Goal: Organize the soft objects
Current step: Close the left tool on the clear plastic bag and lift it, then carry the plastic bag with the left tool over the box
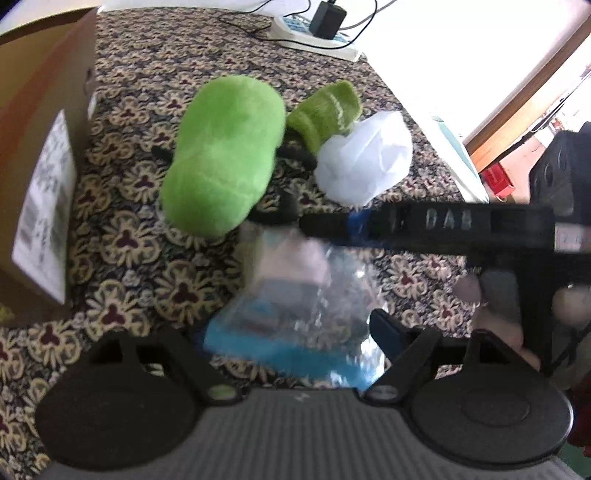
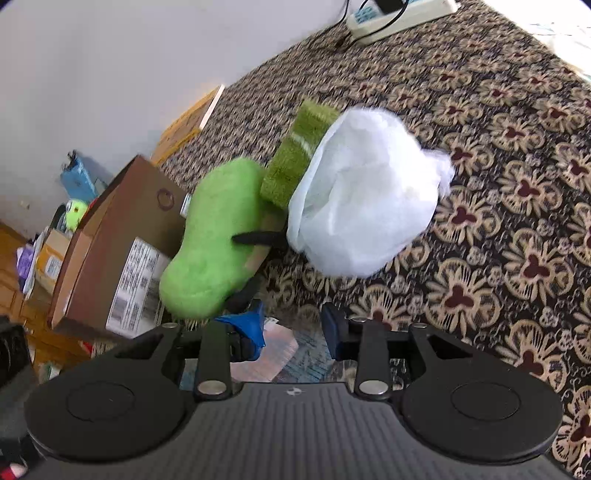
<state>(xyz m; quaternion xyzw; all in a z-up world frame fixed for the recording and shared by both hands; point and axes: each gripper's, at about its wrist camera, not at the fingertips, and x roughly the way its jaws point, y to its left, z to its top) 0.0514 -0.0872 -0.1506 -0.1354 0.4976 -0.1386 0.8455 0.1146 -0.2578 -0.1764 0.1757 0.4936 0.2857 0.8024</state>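
Presently, left gripper point(image 1: 284, 332): jaws spread wide, above the clear plastic packet point(image 1: 295, 314), not pressing it.
Right gripper point(image 2: 291, 332): parted, holding nothing.
Soft items: green plush point(image 1: 221, 155) and white bundle point(image 1: 365, 158) lie on the patterned cloth point(image 1: 129, 229) beside the cardboard box point(image 1: 40, 155).
Risk: slick film may slip or crumple from a shallow pinch.

The patterned bed point(image 2: 517, 221) lies bare to the right of the white bundle point(image 2: 362, 199), open for passing. On the left a cardboard box point(image 2: 122, 243) walls that side, just beside the green plush point(image 2: 214, 236). Plush, darker green piece point(image 2: 295, 158) and bundle crowd together. A power strip point(image 2: 399, 14) with cables lies at the far edge.
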